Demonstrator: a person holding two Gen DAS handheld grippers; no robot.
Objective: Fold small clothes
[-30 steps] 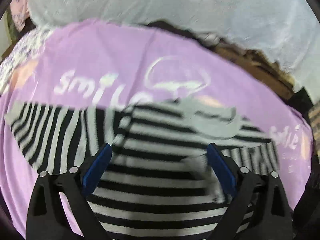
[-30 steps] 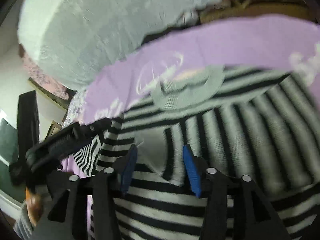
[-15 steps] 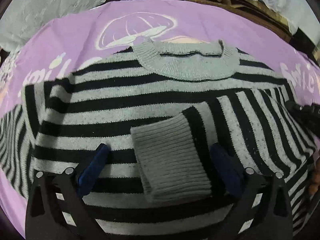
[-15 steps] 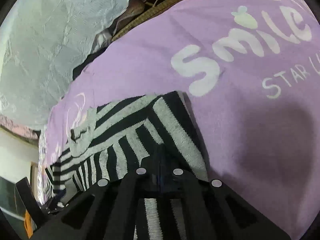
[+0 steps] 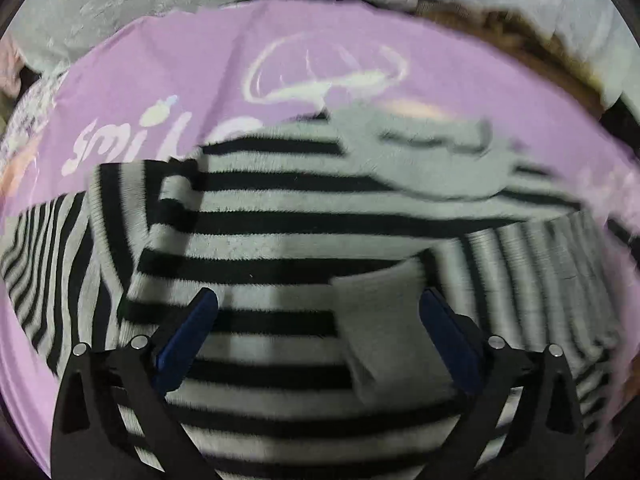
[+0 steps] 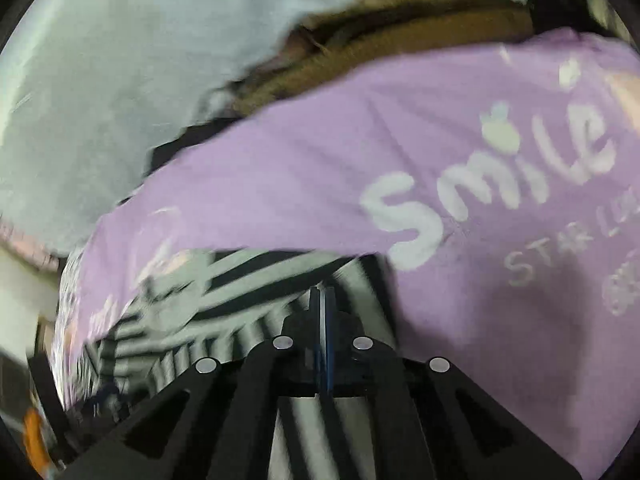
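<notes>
A black-and-grey striped sweater [image 5: 280, 232] lies flat on a purple sheet [image 5: 160, 92], its grey collar [image 5: 432, 160] at the far side. One sleeve is folded across the body, and its grey cuff [image 5: 384, 320] rests between the fingers of my left gripper [image 5: 316, 312]. That gripper is open and hovers just above the cloth. The other sleeve [image 5: 44, 256] is spread out to the left. In the right wrist view my right gripper [image 6: 322, 304] is shut, pads together, over the sweater's [image 6: 248, 280] right edge. I see no cloth between its pads.
The purple sheet [image 6: 320, 160] carries white "smile" lettering [image 6: 492, 192] and stretches bare to the right of the sweater. A pale crumpled blanket [image 6: 100, 80] is heaped along the far side, with a brown surface [image 6: 380, 48] behind it.
My right gripper let the sleeve cuff go, shut, and moved right to the sweater's edge. The sleeve now lies folded over the body. My left gripper has sunk closer to the sweater.
</notes>
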